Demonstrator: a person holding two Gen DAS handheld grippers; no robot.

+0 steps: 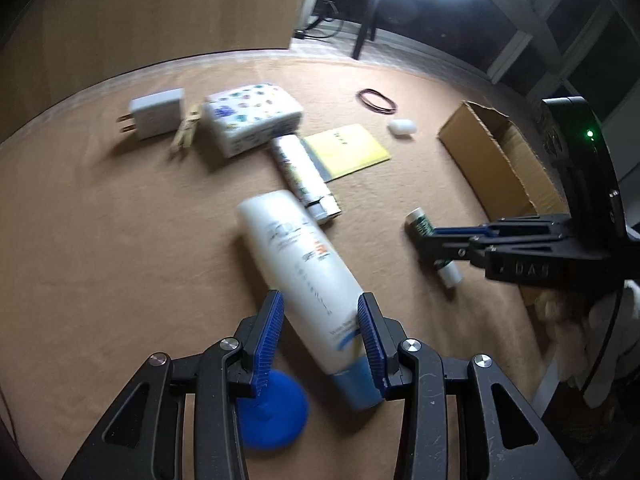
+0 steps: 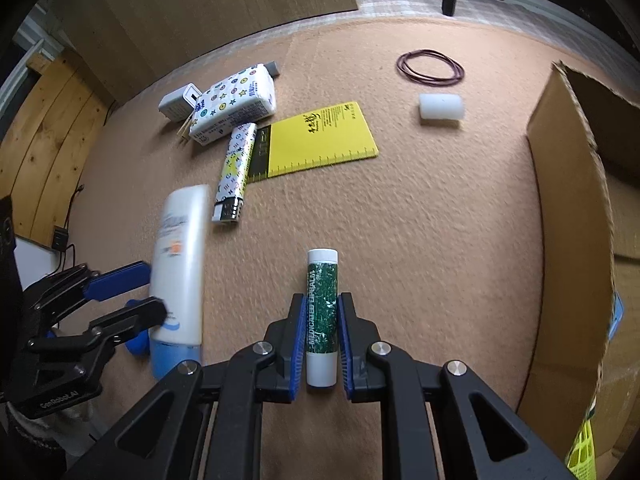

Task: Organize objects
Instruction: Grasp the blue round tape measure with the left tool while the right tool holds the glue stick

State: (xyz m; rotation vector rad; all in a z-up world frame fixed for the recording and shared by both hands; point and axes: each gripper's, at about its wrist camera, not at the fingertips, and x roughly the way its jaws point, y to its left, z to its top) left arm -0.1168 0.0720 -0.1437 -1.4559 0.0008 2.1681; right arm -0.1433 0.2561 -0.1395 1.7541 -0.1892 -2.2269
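Observation:
My left gripper is shut on a white lotion bottle with a blue cap, near its cap end; the bottle looks blurred. It also shows in the right wrist view with the left gripper on it. My right gripper is shut on a green lip balm stick that lies along the fingers. In the left wrist view the right gripper holds the lip balm just above the tan cloth. An open cardboard box stands to the right.
On the cloth lie a patterned tissue pack, a patterned lighter, a yellow notepad, a white charger, a clothespin, a dark hair-band ring, a white cylinder and a blue disc.

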